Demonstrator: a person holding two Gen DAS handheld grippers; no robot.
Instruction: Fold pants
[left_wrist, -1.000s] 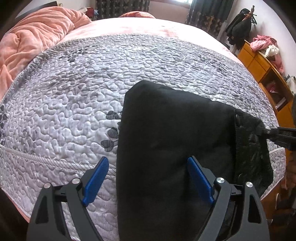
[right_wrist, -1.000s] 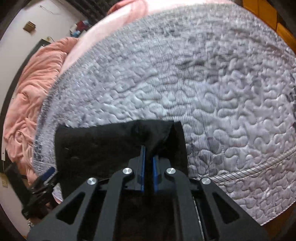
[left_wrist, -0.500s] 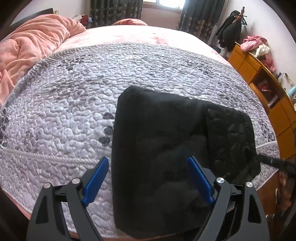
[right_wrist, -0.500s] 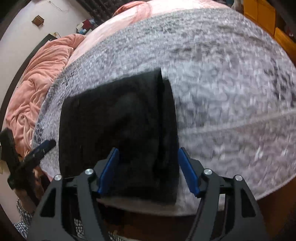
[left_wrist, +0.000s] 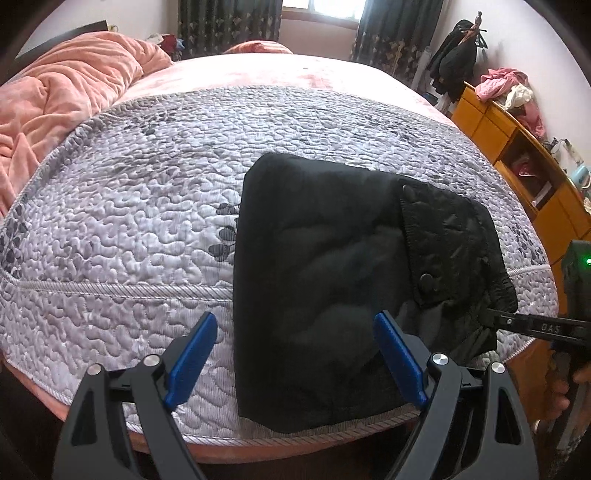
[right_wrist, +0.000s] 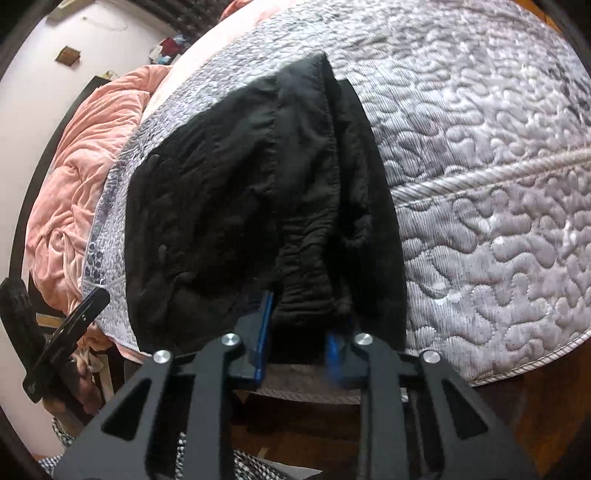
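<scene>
Folded pants (left_wrist: 325, 280) btwn open left gripper (left_wrist: 295, 360) pads, on mattress (left_wrist: 122, 221).

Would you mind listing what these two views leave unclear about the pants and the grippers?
- Right wrist view: whether the right gripper pinches the pants; one of its fingers is motion-blurred.
- Left wrist view: the right gripper's tip, hidden in dark cloth.
- Both views: how many layers the fold has, black on black.
- Left gripper: open, holding nothing.

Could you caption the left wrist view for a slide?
Open left gripper over folded black pants on quilted bed.
</scene>
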